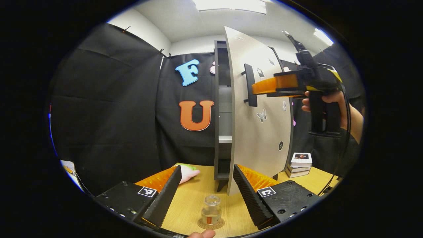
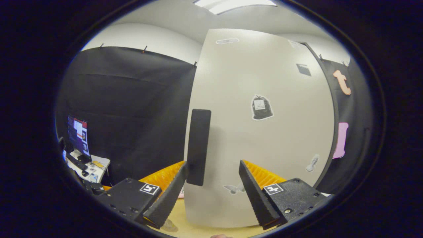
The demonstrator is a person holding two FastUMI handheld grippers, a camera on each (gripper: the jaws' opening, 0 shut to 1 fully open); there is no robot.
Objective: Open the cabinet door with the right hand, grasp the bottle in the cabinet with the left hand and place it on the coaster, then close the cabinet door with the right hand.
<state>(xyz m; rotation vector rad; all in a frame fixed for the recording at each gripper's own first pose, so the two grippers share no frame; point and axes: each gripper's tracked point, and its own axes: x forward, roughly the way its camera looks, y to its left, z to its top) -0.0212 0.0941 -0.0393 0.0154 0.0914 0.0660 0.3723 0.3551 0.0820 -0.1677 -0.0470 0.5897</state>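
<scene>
While on coaster (image 1: 211, 224), bottle (image 1: 211, 210) seemingly between left gripper (image 1: 207, 198) fingers

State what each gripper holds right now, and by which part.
Nothing is held. The left gripper is open, with the bottle standing free on the coaster. The right gripper is open at the door handle, not clamped.

Lab recording booth, black cloth walls (image 1: 109, 109), monitor desk (image 2: 79, 138), ceiling panel lights (image 1: 231, 5)

Black cloth walls (image 1: 109, 109), white ceiling with lit panels (image 1: 229, 5), wooden table (image 1: 188, 205).
</scene>
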